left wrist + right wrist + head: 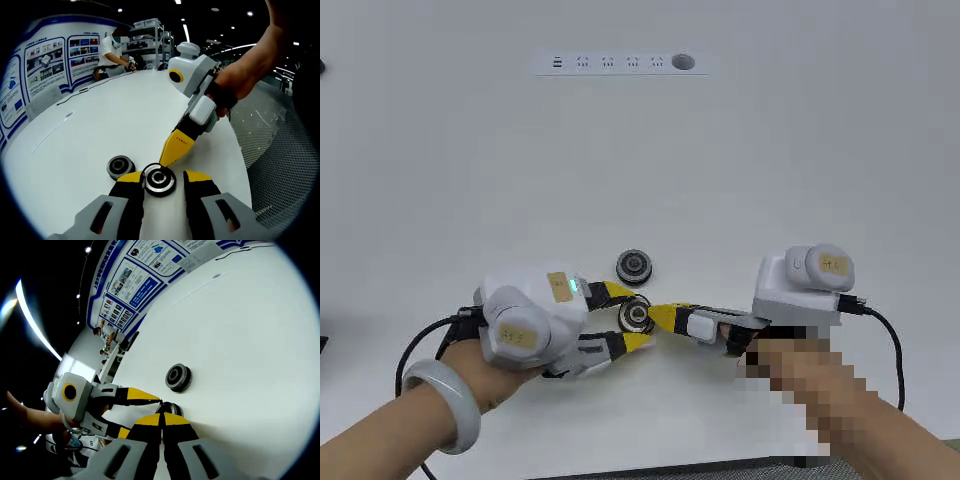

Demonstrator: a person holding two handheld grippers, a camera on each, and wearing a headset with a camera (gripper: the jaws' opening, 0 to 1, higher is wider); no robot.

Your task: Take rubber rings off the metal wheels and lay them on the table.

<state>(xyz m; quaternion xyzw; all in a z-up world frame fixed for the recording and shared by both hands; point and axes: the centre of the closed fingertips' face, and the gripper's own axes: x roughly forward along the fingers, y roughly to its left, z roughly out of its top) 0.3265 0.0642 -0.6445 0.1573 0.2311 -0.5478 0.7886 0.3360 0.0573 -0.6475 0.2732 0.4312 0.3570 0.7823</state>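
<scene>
The bench (720, 180) is smooth matt white, the nearer wheel (636, 314) bright metal ringed in dull black rubber — likewise the second wheel (634, 266) at its twelve o'clock — and the left gripper (633, 317) and right gripper (658, 316) have glossy white plastic shells with matt yellow jaws.

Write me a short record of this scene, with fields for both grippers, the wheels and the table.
left gripper: open, one jaw on each side of the near wheel, a gap at one jaw
right gripper: shut, tip at the near wheel's rim
near wheel: flat on the table, between the left jaws
far wheel: flat on the table, apart, untouched
table: white, power strip on its far side
</scene>
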